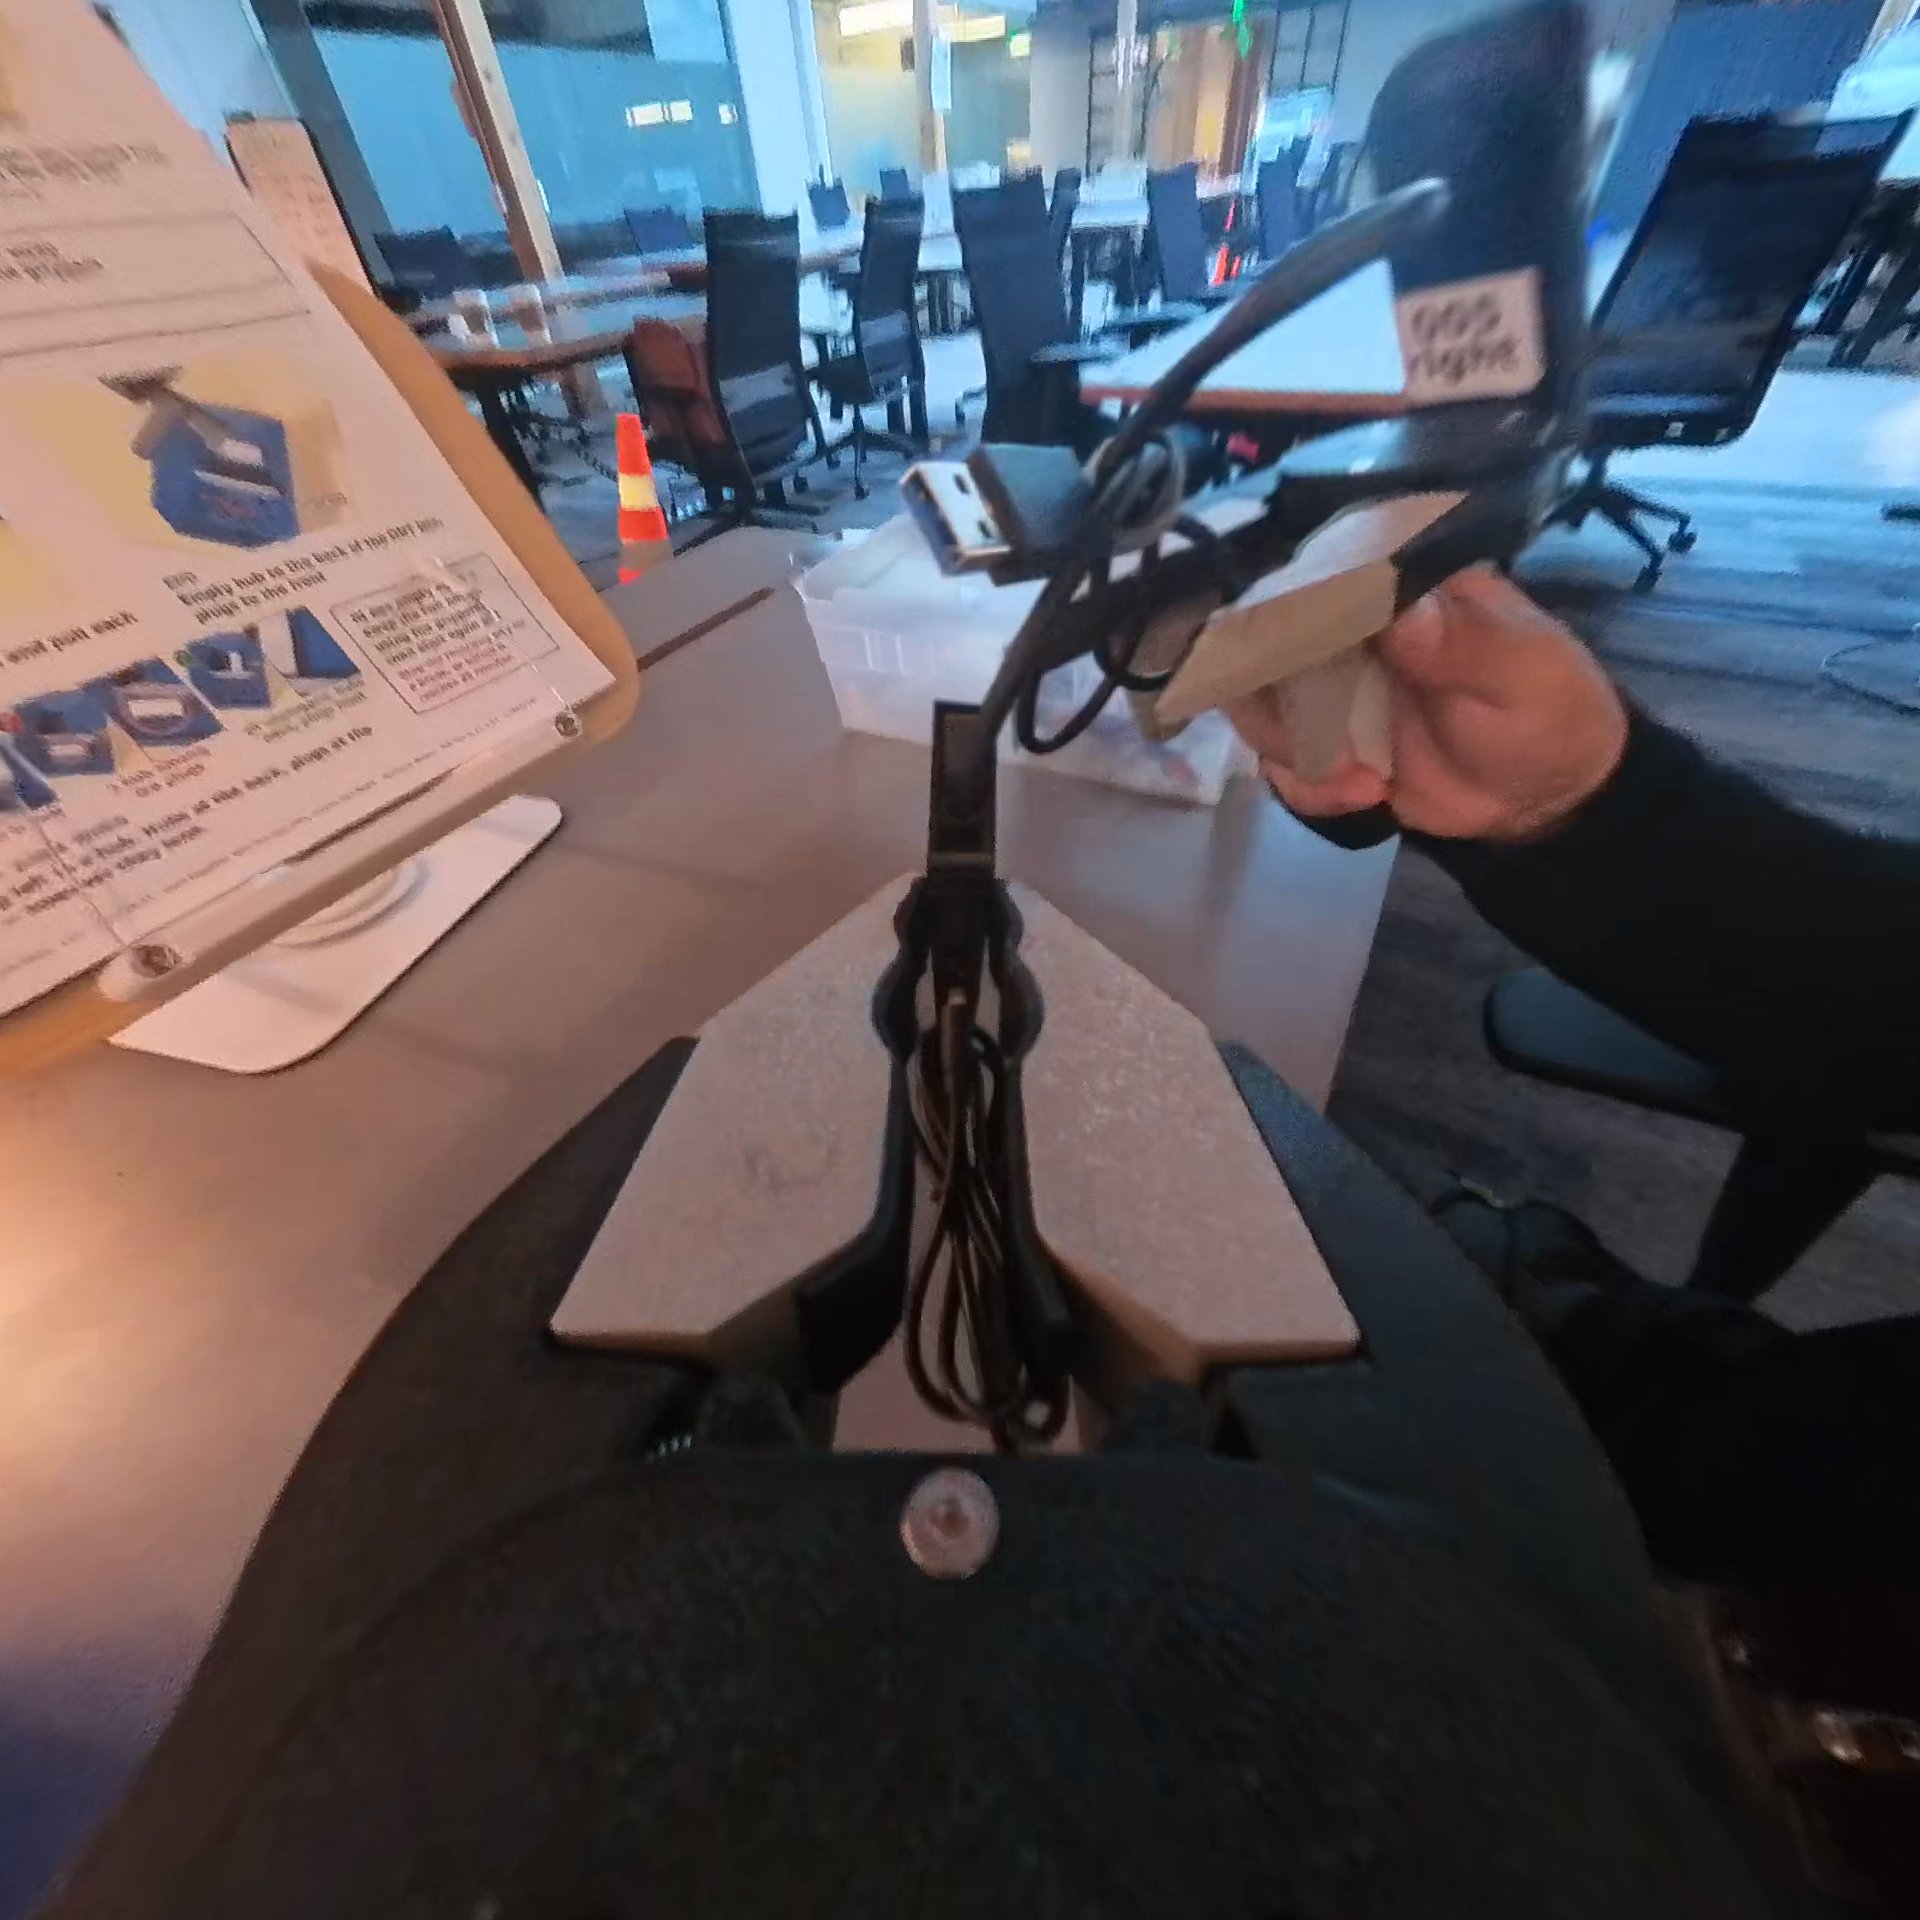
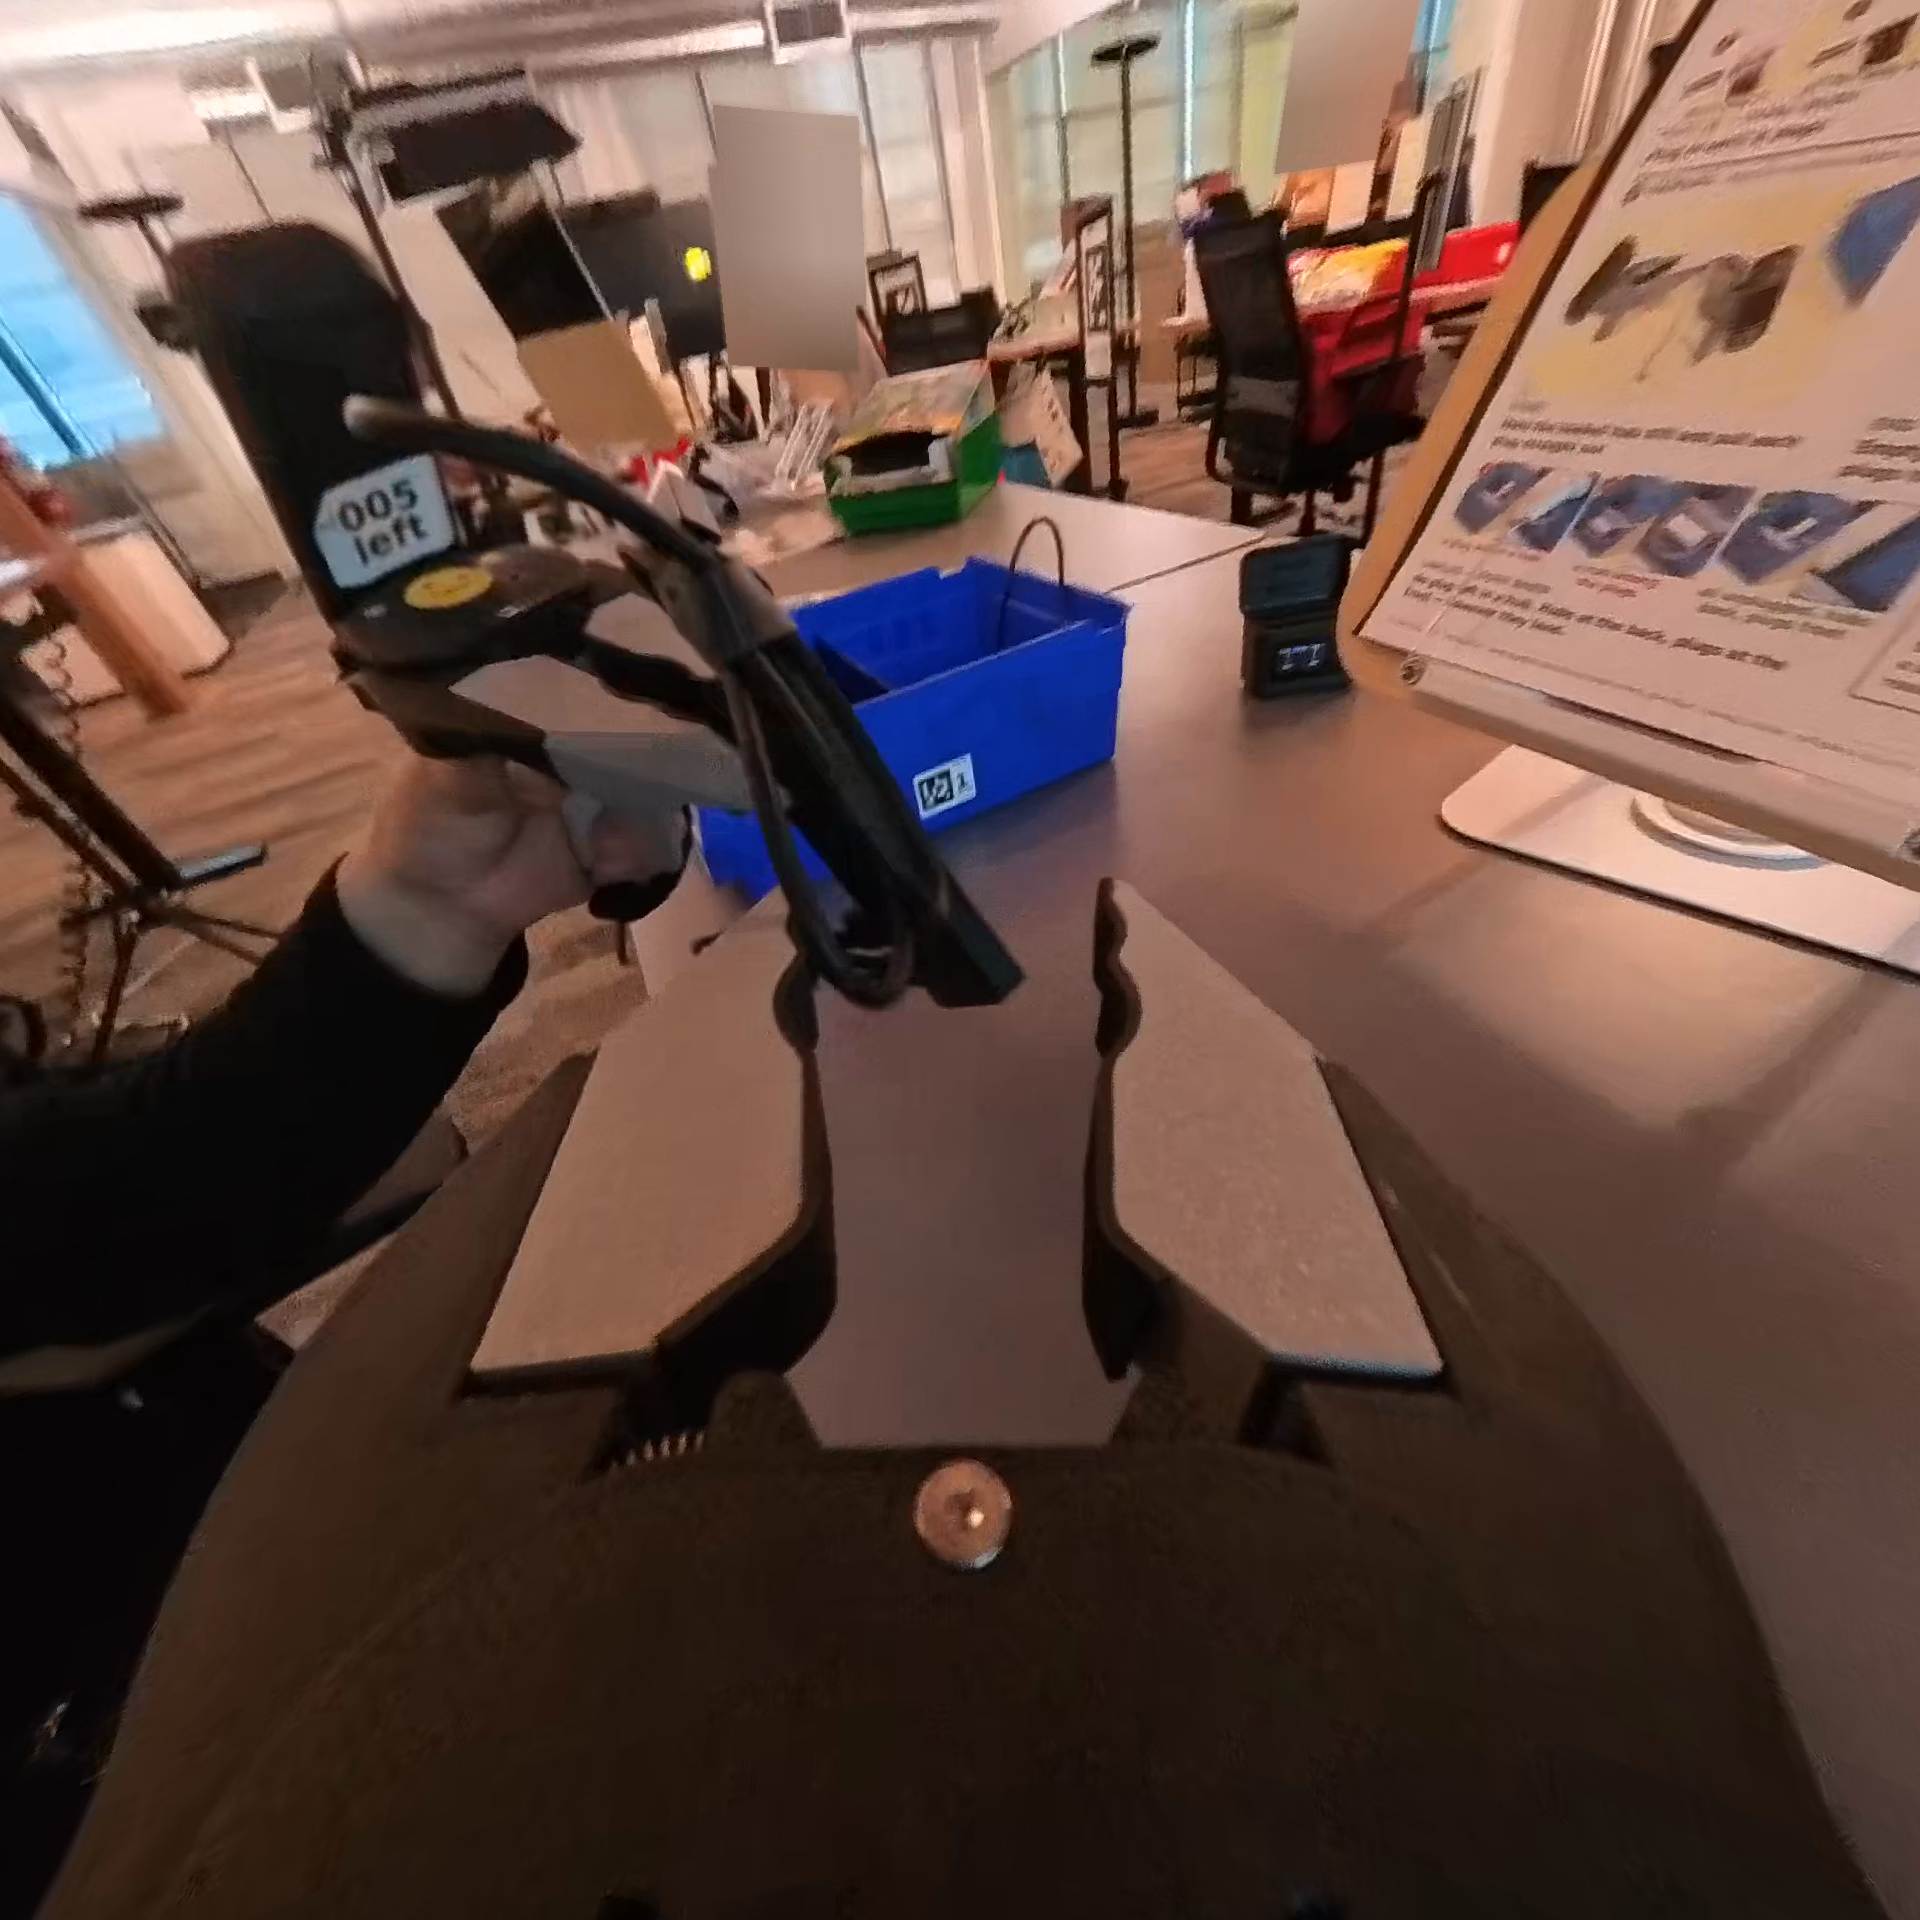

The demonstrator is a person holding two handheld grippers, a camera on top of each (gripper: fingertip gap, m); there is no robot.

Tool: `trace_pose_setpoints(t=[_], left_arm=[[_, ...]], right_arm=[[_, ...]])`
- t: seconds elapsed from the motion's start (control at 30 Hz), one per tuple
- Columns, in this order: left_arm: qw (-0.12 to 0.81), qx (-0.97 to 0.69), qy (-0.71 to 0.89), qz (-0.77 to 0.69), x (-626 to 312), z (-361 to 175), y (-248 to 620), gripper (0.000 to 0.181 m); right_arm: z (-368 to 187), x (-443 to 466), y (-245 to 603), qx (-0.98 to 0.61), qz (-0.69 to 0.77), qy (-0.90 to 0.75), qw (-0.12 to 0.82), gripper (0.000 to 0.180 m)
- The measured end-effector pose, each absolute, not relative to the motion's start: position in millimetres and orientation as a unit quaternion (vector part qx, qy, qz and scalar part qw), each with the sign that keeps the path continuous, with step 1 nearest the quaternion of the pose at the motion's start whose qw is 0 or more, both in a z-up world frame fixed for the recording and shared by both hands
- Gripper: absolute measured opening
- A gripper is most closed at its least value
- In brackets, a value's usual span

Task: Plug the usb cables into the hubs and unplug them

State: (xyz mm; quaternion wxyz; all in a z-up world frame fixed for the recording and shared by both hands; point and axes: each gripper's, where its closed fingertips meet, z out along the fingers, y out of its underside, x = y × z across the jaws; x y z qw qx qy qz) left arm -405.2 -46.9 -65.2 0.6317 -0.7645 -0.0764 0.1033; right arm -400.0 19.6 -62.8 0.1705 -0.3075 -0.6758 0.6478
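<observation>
Nearest the lens in the left wrist view, the left gripper [image 1: 956,914] has its jaws closed on a black USB cable [image 1: 971,1226]. The coiled loops of the cable lie in the gap between the two fingers, and one black connector body [image 1: 958,800] sticks straight forward past the fingertips, along the line of the fingers. From there the cable curves up and to the right. Its other end, a USB-A plug [image 1: 971,514] with the metal tip showing, hangs in the air just in front of the right gripper [image 1: 1262,634]. The long axis of this plug lies roughly level, and the metal tip points away from that gripper.

In the right wrist view, the right gripper [image 2: 951,925] is wide open and holds nothing. The dark end of the bundle [image 2: 966,961] sits just at its left fingertip, between the tips and not touching both. So the right gripper is the nearer one to take the free plug, I judge.

Both grippers are in the air above the near edge of the brown table [image 2: 1351,987]. A blue bin [image 2: 997,707] stands further toward the middle of the table, with a thin cable rising from it. I cannot make out a hub in it. An instruction board [image 2: 1662,416] on a white stand is at the right side.
</observation>
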Motion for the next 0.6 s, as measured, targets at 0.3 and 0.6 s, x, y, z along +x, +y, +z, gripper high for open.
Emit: trace_pose_setpoints(t=[0.3, 0.6], left_arm=[[0.685, -0.721, -0.075, 0.072, -386.3, -33.3, -67.8, 0.008], [0.727, -0.684, -0.049, -0.037, -361.7, -29.4, -43.4, 0.008]], right_arm=[[-68.1, -366.0, -2.9, -0.233, 0.649, -0.715, 0.113, 0.059], [-98.5, -359.6, -32.4, -0.187, 0.608, -0.763, 0.115, 0.038]])
